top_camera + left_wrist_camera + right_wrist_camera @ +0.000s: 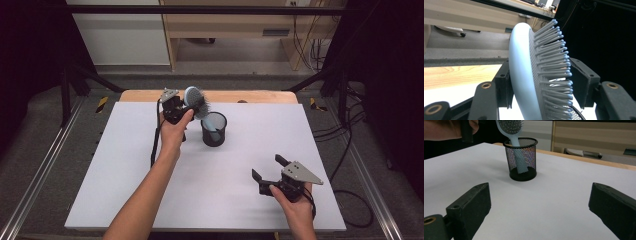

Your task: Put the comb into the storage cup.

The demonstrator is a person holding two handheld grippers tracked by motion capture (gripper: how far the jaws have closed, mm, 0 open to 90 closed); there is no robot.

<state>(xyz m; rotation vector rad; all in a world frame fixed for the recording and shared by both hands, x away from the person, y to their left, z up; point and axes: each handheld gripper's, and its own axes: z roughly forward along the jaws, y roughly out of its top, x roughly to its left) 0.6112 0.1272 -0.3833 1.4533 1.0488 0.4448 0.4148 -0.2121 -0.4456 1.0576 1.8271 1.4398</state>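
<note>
A light blue hairbrush point(196, 100) stands tilted with its handle down inside a black mesh cup point(214, 131) near the back middle of the white tabletop point(125, 165). My left gripper point(186, 106) is raised beside the cup with the brush head between its jaws. In the left gripper view the brush point(521, 70) sits against the left pad point(504, 85), and the bristle tips stand just off the right pad point(580, 82); the gripper point(541, 80) is open. My right gripper point(267, 167) rests low at the front right, open wide and holding nothing. It faces the cup point(522, 160) and brush point(510, 127).
A wooden strip point(260, 96) runs along the table's back edge. Black frame bars and cables point(345, 135) flank the table on both sides. Behind it stand light wooden furniture and a chair base point(584, 153) on the floor.
</note>
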